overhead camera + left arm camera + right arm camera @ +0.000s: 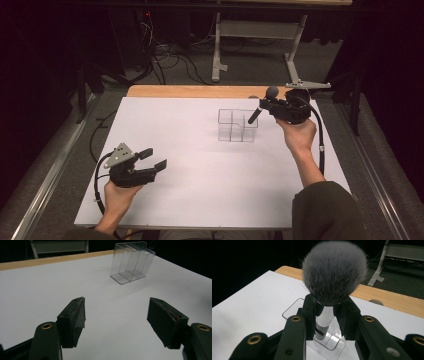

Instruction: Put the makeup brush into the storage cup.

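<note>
Above clear divided holder (237, 125): right claw (263, 106) clamps brush (262, 105); left claw (153, 158) wide, holding nothing.

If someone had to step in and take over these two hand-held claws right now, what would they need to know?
Right gripper: shut on the makeup brush with the fluffy grey head and black-and-white handle, held bristles up, handle slanting down over the clear plastic organiser box with compartments.
Left gripper: open, holding nothing, low over the white table top near the front left.
The organiser stands upright toward the back right, with nothing visible in it.
Done: the brush is picked up and brought over the box.
Left: probably lower the handle into a compartment and let go. Which compartment the handle is over is hard to tell.
</note>
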Available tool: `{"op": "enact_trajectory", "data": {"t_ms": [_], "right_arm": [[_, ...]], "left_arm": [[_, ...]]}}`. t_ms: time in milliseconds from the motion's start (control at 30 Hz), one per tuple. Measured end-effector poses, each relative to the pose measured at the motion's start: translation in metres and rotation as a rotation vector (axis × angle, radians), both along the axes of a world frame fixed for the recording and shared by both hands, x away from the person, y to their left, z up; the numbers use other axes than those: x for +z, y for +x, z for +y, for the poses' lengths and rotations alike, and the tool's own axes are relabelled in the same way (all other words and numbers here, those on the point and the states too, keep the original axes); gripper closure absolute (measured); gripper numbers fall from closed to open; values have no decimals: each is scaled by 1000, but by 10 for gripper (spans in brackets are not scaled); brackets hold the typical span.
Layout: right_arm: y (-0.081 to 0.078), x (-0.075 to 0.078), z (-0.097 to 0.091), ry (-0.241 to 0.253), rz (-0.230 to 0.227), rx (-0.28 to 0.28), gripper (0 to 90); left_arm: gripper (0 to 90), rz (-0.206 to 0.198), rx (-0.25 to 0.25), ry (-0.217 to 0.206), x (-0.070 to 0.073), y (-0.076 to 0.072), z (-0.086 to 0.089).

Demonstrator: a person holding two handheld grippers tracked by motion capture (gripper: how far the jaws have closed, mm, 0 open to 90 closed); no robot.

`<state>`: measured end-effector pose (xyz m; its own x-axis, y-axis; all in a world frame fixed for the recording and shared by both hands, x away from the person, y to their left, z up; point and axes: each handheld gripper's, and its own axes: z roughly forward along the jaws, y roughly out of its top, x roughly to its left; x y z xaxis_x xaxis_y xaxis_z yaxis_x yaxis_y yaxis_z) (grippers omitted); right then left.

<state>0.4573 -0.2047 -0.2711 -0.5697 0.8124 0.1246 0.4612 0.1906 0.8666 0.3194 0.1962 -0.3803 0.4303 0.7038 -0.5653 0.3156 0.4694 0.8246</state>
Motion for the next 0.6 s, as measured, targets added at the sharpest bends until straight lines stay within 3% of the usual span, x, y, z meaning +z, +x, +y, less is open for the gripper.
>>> {"op": "enact_trajectory", "data": {"t_ms": [600], "right_arm": [[13, -13, 6, -38, 16, -35, 718]], "left_arm": [[306, 2, 6, 1, 0, 1, -2]]}}
